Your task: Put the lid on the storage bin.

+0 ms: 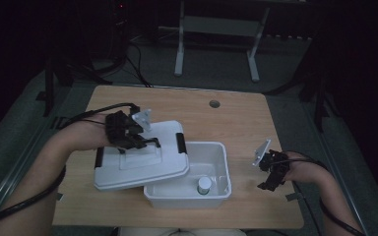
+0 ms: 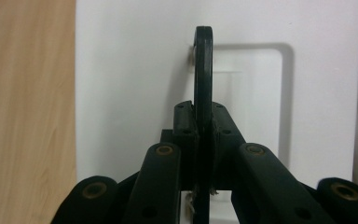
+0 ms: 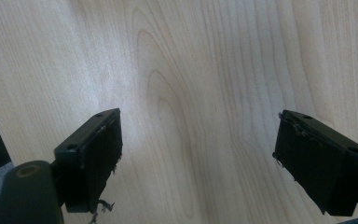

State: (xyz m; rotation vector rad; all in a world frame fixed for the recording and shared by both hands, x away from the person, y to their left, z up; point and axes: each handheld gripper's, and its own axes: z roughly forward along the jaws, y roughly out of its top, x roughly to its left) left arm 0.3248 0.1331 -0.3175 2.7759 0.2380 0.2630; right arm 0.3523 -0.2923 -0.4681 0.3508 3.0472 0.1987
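A white plastic box (image 1: 211, 194) stands near the table's front edge, with a small white-capped bottle (image 1: 204, 185) inside. Its white lid (image 1: 128, 172) is tilted, overlapping the box's left rim, with black clips at its sides. My left gripper (image 1: 150, 142) is shut on the lid's black handle (image 2: 203, 70), which rises upright between the jaws over the white lid (image 2: 121, 93). My right gripper (image 1: 270, 182) hovers right of the box, open, with bare wood between its black pads (image 3: 100, 149).
The wooden table (image 1: 226, 118) has a round cable hole (image 1: 214, 103) at the back. Grey floor and a white metal frame (image 1: 216, 29) lie beyond the far edge. Cables trail from both forearms.
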